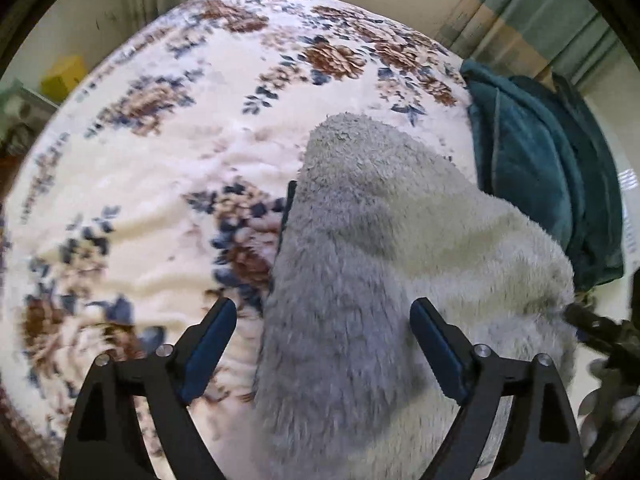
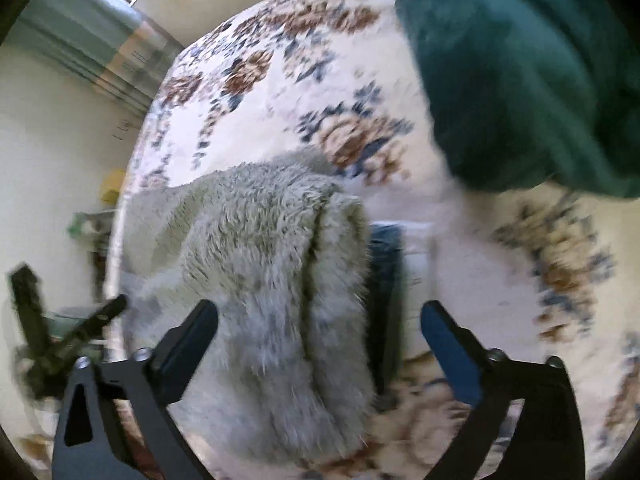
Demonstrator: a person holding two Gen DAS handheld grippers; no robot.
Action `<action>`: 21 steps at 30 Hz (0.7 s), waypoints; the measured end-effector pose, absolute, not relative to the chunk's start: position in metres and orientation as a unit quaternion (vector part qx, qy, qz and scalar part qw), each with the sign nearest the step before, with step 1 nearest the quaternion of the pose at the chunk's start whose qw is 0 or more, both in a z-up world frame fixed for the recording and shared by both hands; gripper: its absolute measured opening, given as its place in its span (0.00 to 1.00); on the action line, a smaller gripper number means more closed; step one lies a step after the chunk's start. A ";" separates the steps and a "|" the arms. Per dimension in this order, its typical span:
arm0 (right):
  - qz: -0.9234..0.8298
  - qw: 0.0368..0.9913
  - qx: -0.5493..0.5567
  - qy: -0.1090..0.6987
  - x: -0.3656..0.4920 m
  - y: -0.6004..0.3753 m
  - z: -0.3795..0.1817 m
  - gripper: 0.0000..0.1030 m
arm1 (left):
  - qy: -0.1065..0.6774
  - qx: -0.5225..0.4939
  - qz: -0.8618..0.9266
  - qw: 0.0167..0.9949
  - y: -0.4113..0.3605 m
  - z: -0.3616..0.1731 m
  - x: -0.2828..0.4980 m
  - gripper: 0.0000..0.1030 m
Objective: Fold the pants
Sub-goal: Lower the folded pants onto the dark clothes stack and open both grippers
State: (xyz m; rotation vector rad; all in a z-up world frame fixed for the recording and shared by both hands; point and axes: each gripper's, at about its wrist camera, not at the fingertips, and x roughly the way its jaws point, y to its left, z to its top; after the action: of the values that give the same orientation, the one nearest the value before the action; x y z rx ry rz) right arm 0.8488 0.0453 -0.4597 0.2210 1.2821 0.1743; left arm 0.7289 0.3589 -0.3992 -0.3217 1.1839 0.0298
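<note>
The fluffy grey pants [image 1: 380,264] lie bunched and folded on the floral bedspread [image 1: 160,168]. My left gripper [image 1: 324,336] is open, its fingers either side of the near end of the pants. In the right wrist view the same grey pants [image 2: 272,272] lie in a thick fold with a dark inner edge on the right. My right gripper [image 2: 320,332] is open, its left finger over the pants and its right finger over the bedspread [image 2: 460,240]. The right gripper's body shows at the right edge of the left wrist view [image 1: 600,328].
A folded teal fleece garment [image 1: 552,168] lies at the bed's right side, also large in the right wrist view [image 2: 520,72]. Striped curtains [image 1: 532,12] hang behind. The bed's edge and pale floor [image 2: 48,160] lie left, with a yellow box [image 1: 64,74].
</note>
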 end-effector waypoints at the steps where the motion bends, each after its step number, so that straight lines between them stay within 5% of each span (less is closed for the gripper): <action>1: 0.061 0.802 0.074 0.589 0.839 0.046 -0.449 1.00 | 0.551 -0.142 0.024 0.822 0.356 -0.392 0.722 0.86; 10: -0.020 0.843 -0.042 0.535 0.730 0.054 -0.375 1.00 | 0.505 -0.086 0.066 0.856 0.310 -0.324 0.648 0.86; 21: 0.002 0.882 -0.060 0.468 0.594 0.048 -0.246 1.00 | 0.443 -0.058 0.070 0.892 0.267 -0.218 0.553 0.86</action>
State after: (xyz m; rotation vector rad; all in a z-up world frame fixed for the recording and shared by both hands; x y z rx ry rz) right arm 0.5943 0.0485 -0.2459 -0.1248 0.9738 0.0033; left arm 0.5527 0.2674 -0.2181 -0.1207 0.9198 0.1444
